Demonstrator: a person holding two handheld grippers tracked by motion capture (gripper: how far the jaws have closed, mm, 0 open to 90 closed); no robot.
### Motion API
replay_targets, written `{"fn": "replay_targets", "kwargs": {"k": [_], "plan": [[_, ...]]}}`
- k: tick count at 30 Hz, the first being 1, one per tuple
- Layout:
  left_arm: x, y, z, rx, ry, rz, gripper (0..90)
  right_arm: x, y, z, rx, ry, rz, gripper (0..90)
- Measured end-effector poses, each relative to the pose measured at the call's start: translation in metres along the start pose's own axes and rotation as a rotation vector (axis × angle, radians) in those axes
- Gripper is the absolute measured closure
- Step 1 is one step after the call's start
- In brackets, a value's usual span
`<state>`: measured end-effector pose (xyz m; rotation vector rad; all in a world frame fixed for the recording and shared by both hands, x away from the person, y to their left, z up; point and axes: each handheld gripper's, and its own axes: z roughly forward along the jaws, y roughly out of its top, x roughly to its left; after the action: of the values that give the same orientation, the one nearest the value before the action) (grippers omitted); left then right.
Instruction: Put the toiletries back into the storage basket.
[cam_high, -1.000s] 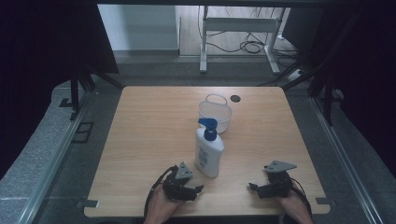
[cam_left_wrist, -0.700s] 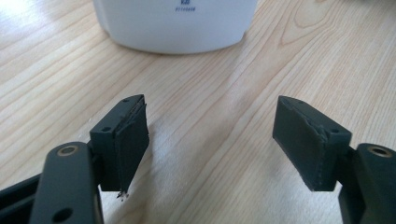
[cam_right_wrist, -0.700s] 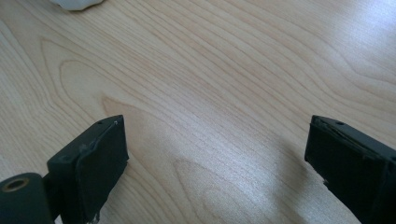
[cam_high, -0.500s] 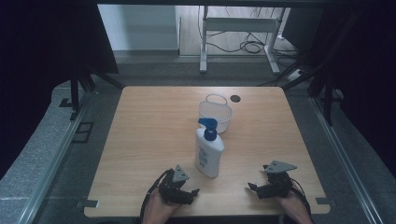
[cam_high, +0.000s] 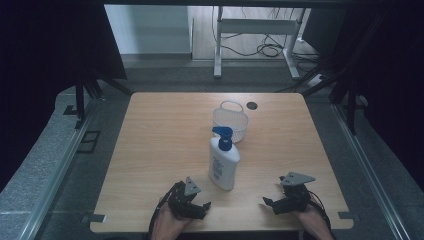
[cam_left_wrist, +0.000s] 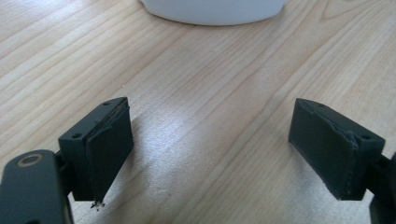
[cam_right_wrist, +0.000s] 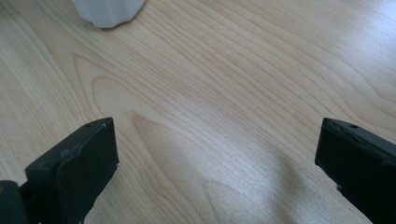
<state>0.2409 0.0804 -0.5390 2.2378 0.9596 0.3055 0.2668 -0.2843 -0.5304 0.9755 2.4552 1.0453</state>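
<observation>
A white lotion bottle (cam_high: 223, 162) with a blue pump stands upright in the middle of the wooden table (cam_high: 165, 145). Behind it sits a white basket (cam_high: 230, 121). My left gripper (cam_high: 201, 206) rests near the front edge, left of the bottle, and points toward it. In the left gripper view its jaws (cam_left_wrist: 210, 123) are open over bare wood, with the bottle's base (cam_left_wrist: 212, 11) ahead. My right gripper (cam_high: 268, 203) lies at the front right, also open (cam_right_wrist: 219, 137), with the bottle's base (cam_right_wrist: 108, 11) far ahead on the left. Both pairs of jaws have just been opening, with nothing between them.
A small dark round hole (cam_high: 251, 105) sits in the tabletop near the far edge, right of the basket. Metal frame rails (cam_high: 372, 175) run along both sides of the table. Cables and a white stand (cam_high: 255, 30) lie on the floor beyond.
Both grippers' jaws stand a little wider than before. The hands have stayed near the front edge. The bottle and the basket have not moved.
</observation>
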Motion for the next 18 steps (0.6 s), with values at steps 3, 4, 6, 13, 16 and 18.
{"fn": "replay_targets", "kwargs": {"k": [3,4,6,13,16,18], "plan": [[0.002,-0.002,0.001,-0.013,0.012,-0.004,12.7,0.001,0.002,0.000,-0.003,0.005,-0.003,0.0],[0.002,-0.002,0.001,-0.016,0.016,-0.002,12.5,0.002,0.003,0.000,-0.004,0.006,-0.005,0.0],[0.002,-0.003,0.001,-0.021,0.019,0.002,12.1,0.004,0.005,0.000,-0.005,0.010,-0.006,0.0],[0.003,-0.004,0.001,-0.030,0.015,0.008,11.7,0.007,0.011,0.000,-0.018,0.040,0.010,0.0],[0.003,-0.004,0.001,-0.030,0.016,0.009,11.7,0.009,0.015,-0.001,-0.030,0.053,0.021,0.0],[0.003,-0.004,0.001,-0.030,0.017,0.010,11.7,0.010,0.017,-0.002,-0.034,0.060,0.021,0.0]]}}
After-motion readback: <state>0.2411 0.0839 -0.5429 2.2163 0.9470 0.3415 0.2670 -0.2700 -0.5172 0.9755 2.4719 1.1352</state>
